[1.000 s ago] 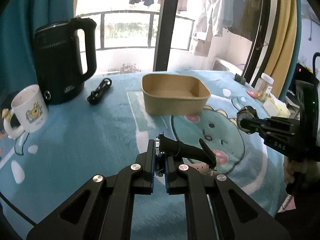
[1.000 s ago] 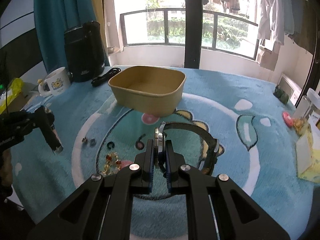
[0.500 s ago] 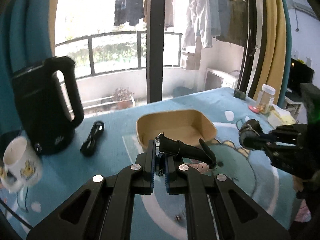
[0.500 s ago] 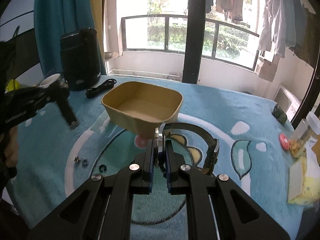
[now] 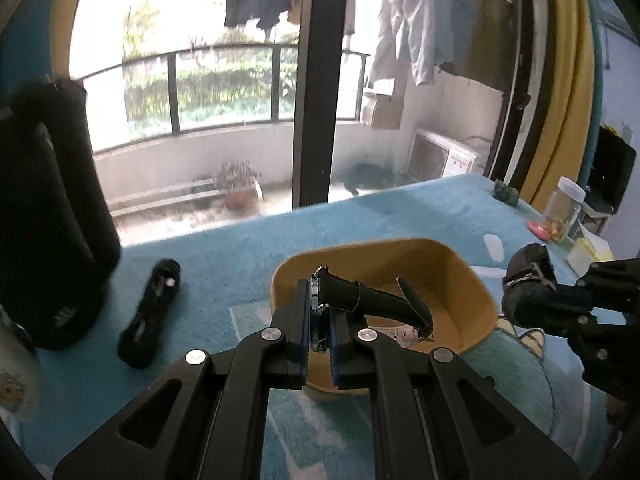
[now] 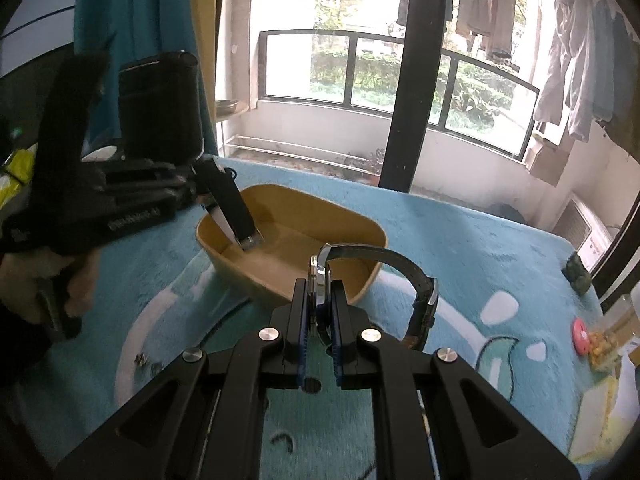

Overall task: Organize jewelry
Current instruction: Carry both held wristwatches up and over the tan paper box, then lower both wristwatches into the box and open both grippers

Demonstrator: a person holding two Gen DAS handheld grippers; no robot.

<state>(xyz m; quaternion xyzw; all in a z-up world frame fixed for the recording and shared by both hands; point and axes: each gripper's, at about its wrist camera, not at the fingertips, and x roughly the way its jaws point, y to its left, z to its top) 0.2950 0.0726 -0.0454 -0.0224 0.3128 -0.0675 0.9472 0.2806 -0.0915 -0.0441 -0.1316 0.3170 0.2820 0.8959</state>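
My left gripper (image 5: 320, 316) is shut on a black-strapped watch (image 5: 372, 298) and holds it over the near edge of the tan paper bowl (image 5: 468, 280). In the right wrist view the watch's strap (image 6: 232, 208) hangs down into the bowl (image 6: 360, 224). My right gripper (image 6: 320, 312) is shut on a second watch (image 6: 400, 264) with a dark strap and steel case, just before the bowl's near rim. It also shows at the right of the left wrist view (image 5: 532, 292). Small rings (image 6: 146, 362) lie on the teal mat.
A black kettle (image 5: 44, 220) and a coiled black cable (image 5: 150, 316) sit left of the bowl. A plastic jar (image 5: 564, 208), a pink item (image 6: 580, 336) and a yellow packet (image 5: 588, 248) are at the right. The mat's far edge meets the balcony window.
Both grippers have risen and moved forward to the bowl with their watches. The left watch now hangs over the bowl's inside; the right one is at its near rim.
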